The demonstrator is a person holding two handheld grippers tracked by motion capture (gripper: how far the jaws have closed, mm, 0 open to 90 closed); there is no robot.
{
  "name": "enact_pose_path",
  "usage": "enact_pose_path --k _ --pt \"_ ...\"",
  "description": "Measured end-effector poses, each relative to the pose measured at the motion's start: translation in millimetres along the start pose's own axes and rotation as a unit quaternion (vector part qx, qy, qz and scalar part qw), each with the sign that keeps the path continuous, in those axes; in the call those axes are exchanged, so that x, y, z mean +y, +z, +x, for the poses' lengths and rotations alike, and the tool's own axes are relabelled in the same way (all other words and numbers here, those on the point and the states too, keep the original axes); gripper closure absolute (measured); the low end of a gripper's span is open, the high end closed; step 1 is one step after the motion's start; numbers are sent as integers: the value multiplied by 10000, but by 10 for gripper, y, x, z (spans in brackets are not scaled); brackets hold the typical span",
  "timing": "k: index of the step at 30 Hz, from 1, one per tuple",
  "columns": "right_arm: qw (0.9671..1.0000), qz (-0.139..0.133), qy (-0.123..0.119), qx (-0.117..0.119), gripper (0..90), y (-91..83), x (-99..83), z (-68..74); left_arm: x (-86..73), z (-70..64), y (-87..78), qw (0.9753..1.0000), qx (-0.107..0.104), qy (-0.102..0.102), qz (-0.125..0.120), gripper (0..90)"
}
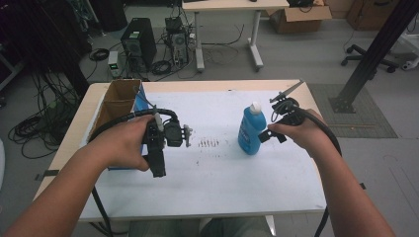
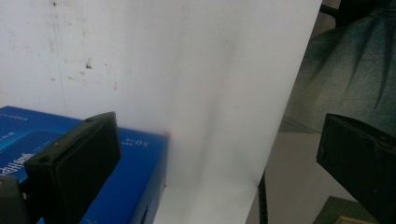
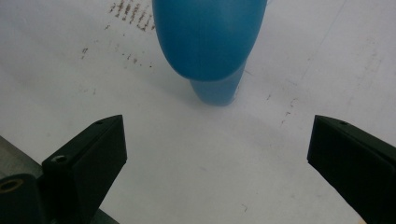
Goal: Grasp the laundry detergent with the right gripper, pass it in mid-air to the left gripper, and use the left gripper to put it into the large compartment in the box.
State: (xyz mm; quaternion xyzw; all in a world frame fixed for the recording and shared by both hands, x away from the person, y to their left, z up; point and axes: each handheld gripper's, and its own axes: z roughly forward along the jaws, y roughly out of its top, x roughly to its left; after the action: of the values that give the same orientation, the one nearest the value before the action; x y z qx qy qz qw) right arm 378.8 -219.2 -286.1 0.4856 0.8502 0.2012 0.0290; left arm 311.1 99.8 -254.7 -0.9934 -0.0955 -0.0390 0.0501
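Blue plastic caught the eye first: a blue bottle [image 1: 252, 129] with a white cap stood upright on the white table [image 1: 222, 173], roughly at 2 o'clock from the table's middle in the high view. The right gripper [image 1: 267, 135] hovered just beside it on the bottle's 3 o'clock side, held in the person's right hand [image 1: 296, 133]. In the right gripper view the bottle [image 3: 208, 42] sat ahead at 12 o'clock, and the 2 black jaws stood wide apart on either side with only bare tabletop between them, so nothing was grasped.

The left gripper [image 1: 158, 170] was near 9 o'clock of the table's middle, held in the left hand [image 1: 123, 143] and pointing back toward the person. In the left gripper view its jaws were also spread wide and empty; one hung over a blue box [image 2: 135, 182] lying flat on the white surface, the other out past the table's near edge. An open cardboard box [image 1: 118, 98] stood at 10 o'clock (beyond the left hand), and a patch of small dark marks [image 1: 208, 143] lay on the table between the 2 grippers.

The step in hand looked like the approach to the bottle, with the grasp not yet made. The next move would probably call for easing the right gripper forward until the jaws straddled the bottle's body, then closing squarely on it. A tall, rounded bottle could tip or slip if nudged off-centre, so a level, centred closing seemed wise.
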Motion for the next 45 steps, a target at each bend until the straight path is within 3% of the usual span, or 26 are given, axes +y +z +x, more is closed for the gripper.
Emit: enact_pose_path --k 16,28,45 --pt "9997 -184 14 180 48 294 -183 -45 25 -34 -7 10000 13 42 9 2" --pt "9995 -264 -19 176 47 533 -228 -27 17 -61 4 10000 -43 74 40 2" --pt "9987 -434 -35 270 46 715 -294 -64 72 -119 15 9997 -70 237 33 3"
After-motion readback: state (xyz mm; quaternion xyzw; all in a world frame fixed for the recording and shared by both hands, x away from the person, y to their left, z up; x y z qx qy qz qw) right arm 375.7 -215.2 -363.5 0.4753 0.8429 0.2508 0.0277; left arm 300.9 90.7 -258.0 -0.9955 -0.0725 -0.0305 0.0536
